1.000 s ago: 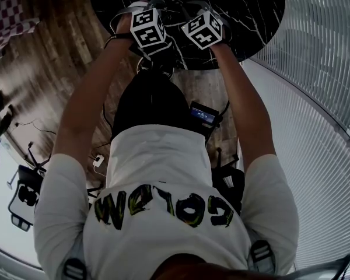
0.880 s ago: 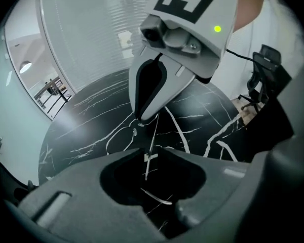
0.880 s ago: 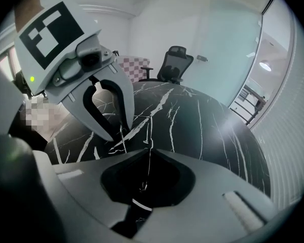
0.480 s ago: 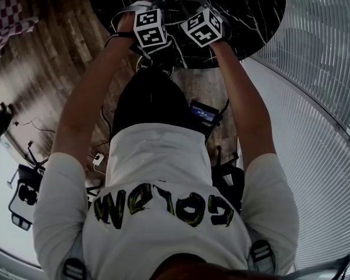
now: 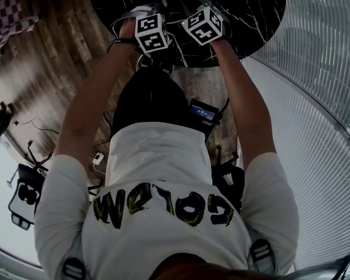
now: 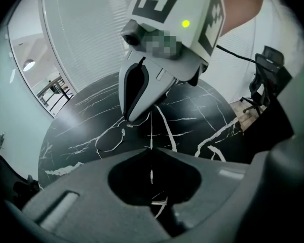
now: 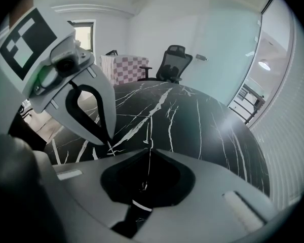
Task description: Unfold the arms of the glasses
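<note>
Thin wire-framed glasses (image 6: 110, 138) lie on the black marble table (image 6: 202, 110), one lens rim showing beside a white vein. My left gripper (image 6: 151, 150) is shut, and a thin wire arm of the glasses runs into the seam of its jaws. My right gripper (image 6: 128, 119) pinches the frame next to that lens rim. In the right gripper view the right gripper (image 7: 149, 150) is shut on a fine wire, with the left gripper (image 7: 107, 143) close at its left. In the head view only the marker cubes, left (image 5: 150, 32) and right (image 5: 203, 27), show side by side.
The round table (image 5: 251, 10) ends near the person's legs. An office chair (image 7: 175, 62) and a checked cloth (image 7: 124, 65) stand beyond the far edge. Another chair (image 6: 266, 80) is at the side. Ribbed glass walls (image 5: 321, 98) and wooden floor (image 5: 58, 57) surround it.
The left gripper's cube has shifted a little toward the right gripper's cube. The right gripper has kept still.
</note>
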`<control>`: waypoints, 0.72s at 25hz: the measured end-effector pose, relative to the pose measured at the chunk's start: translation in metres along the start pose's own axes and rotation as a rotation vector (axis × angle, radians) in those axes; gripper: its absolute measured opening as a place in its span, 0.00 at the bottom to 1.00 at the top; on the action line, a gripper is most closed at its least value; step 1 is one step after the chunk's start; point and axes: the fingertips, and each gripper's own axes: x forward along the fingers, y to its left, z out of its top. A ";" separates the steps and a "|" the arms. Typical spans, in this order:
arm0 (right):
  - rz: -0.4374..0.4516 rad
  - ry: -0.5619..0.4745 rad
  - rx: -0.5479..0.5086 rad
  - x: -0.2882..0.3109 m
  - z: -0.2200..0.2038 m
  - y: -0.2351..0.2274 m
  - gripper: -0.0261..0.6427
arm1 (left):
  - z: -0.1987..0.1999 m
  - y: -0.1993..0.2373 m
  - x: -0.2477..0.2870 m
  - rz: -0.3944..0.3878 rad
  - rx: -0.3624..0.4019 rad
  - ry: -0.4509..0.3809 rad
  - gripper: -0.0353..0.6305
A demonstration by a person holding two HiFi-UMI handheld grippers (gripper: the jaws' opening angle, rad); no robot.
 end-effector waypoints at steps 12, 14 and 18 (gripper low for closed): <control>0.000 0.003 0.007 0.001 0.000 -0.002 0.05 | 0.004 -0.010 -0.009 0.030 -0.091 -0.007 0.06; 0.001 0.004 0.008 0.000 0.001 -0.001 0.05 | 0.005 -0.012 -0.011 0.032 -0.109 -0.007 0.06; 0.005 0.003 0.009 0.001 0.004 0.000 0.05 | 0.004 -0.015 -0.014 0.041 -0.145 -0.009 0.06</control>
